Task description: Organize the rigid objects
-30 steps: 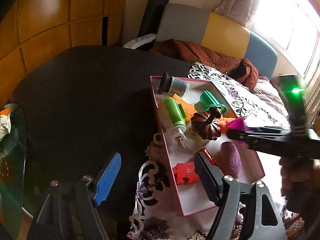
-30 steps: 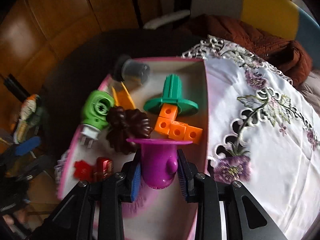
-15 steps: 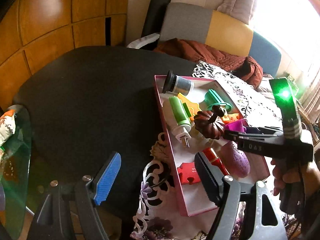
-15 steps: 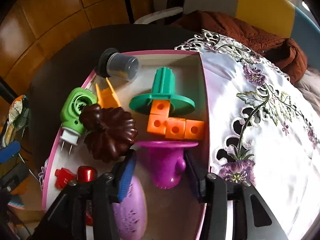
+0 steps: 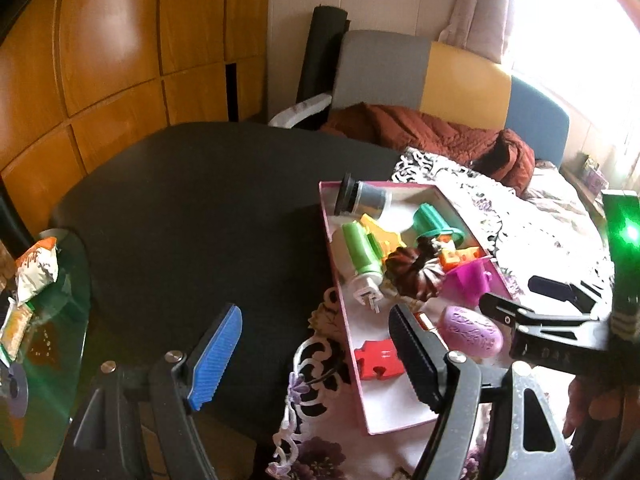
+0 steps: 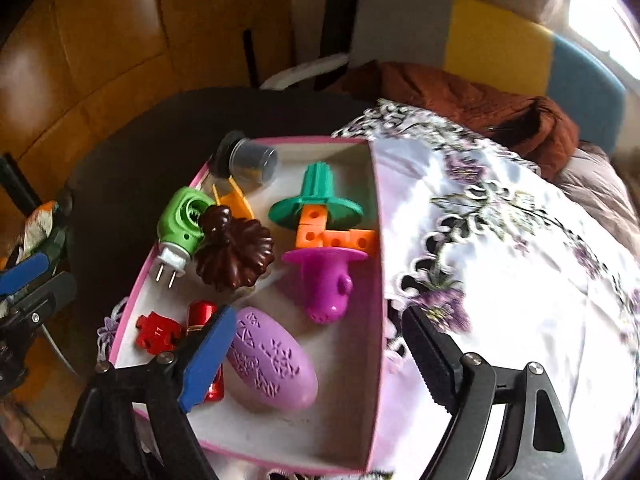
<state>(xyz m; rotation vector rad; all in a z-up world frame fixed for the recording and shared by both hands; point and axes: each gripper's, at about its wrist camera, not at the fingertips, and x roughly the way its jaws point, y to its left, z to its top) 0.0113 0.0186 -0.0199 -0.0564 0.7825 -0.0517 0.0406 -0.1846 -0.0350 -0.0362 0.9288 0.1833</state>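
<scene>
A pink-rimmed box (image 6: 378,240) (image 5: 326,224) on the tablecloth holds several toys. The magenta funnel-shaped piece (image 6: 326,280) (image 5: 468,284) lies inside it, next to orange cubes (image 6: 336,236), a green funnel piece (image 6: 316,200), a brown pumpkin (image 6: 234,254), a green plug (image 6: 180,228), a lilac oval (image 6: 272,364) and a red puzzle piece (image 6: 158,332). My right gripper (image 6: 316,364) is open and empty, drawn back above the box's near end. My left gripper (image 5: 316,356) is open and empty over the dark table, left of the box.
A dark round table (image 5: 200,208) carries the white embroidered cloth (image 6: 500,260). A glass side table (image 5: 48,320) with snack packets is at the left. A sofa with a brown blanket (image 5: 432,136) stands behind. Wooden cabinets (image 5: 120,48) line the wall.
My right gripper opened, let go of the magenta piece into the box and pulled back. The left gripper stayed open and drifted slightly.
</scene>
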